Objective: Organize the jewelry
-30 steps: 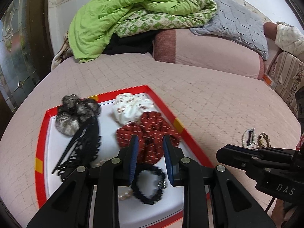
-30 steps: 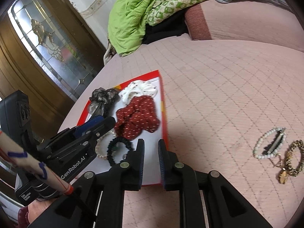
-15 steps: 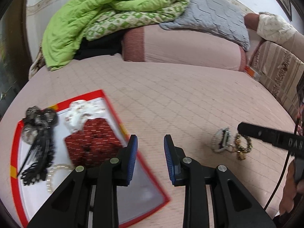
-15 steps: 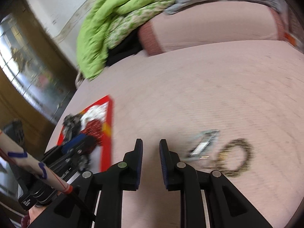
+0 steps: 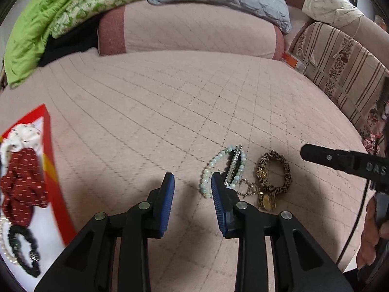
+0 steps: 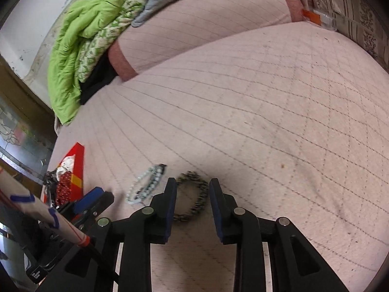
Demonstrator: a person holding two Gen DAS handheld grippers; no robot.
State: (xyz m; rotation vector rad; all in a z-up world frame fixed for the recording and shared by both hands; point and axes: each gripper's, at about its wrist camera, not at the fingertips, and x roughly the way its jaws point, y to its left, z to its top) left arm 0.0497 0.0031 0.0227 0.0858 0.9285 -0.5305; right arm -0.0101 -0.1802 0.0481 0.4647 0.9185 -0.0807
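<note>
A small pile of jewelry lies on the pink quilted bed: a pale bead bracelet (image 5: 206, 180) with a silver clip (image 5: 234, 164) across it, a leopard-print ring (image 5: 276, 172) and a gold chain with a pendant (image 5: 265, 198). My left gripper (image 5: 193, 185) is open and empty, its right fingertip just short of the beads. My right gripper (image 6: 192, 187) hovers over the leopard-print ring (image 6: 192, 200). Its jaws are opening, and the ring shows between them untouched. The bead bracelet (image 6: 145, 186) lies to its left.
A red-rimmed white tray (image 5: 49, 143) at the left holds a red dotted scrunchie (image 5: 22, 182), a white one, a black bracelet (image 5: 24, 255) and pearls. Folded green blankets (image 5: 48, 12), a bolster and a striped sofa back (image 5: 340, 68) border the bed. A hand (image 5: 372, 231) holds the right gripper.
Both grippers have swung right, away from the tray and over to the jewelry pile. The right gripper's jaws have widened. The tray has slid to the left edge of both views.
</note>
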